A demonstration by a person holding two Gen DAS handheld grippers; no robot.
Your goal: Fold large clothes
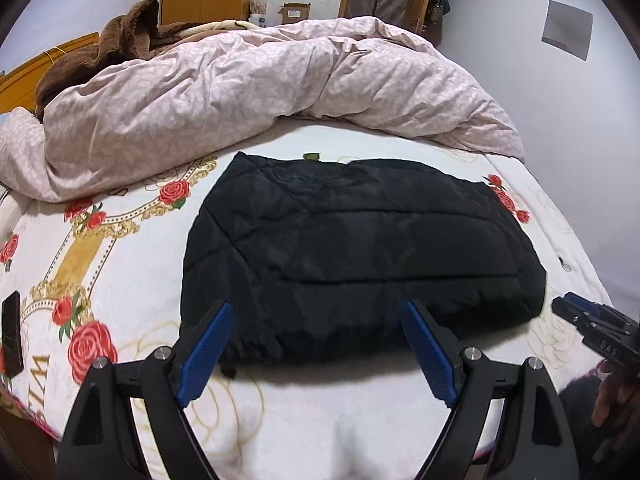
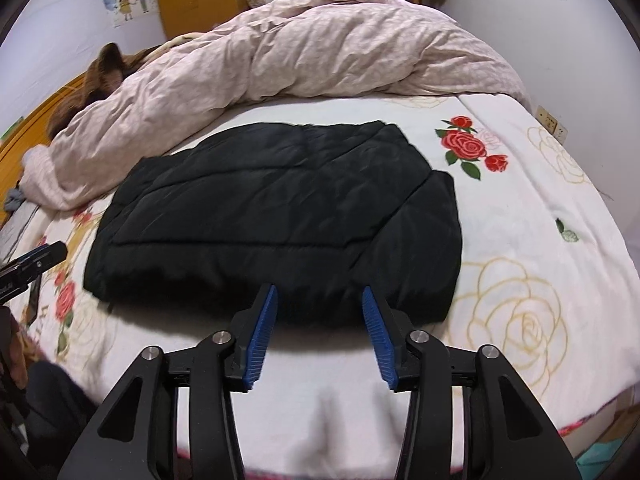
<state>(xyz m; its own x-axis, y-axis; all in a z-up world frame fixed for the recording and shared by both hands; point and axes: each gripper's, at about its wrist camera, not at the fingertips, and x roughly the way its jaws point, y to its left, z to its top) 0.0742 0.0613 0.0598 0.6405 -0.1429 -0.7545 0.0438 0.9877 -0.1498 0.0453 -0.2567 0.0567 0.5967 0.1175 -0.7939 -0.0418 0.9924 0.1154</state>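
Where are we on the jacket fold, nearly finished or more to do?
Mostly done, it seems: the black jacket lies on the bed as a compact rectangle, sleeves tucked out of sight. Nothing is in hand: the left gripper and right gripper are both open, at its near edge, holding nothing. What is left, at most, is one more fold in half or some smoothing; I cannot tell if that is wanted.
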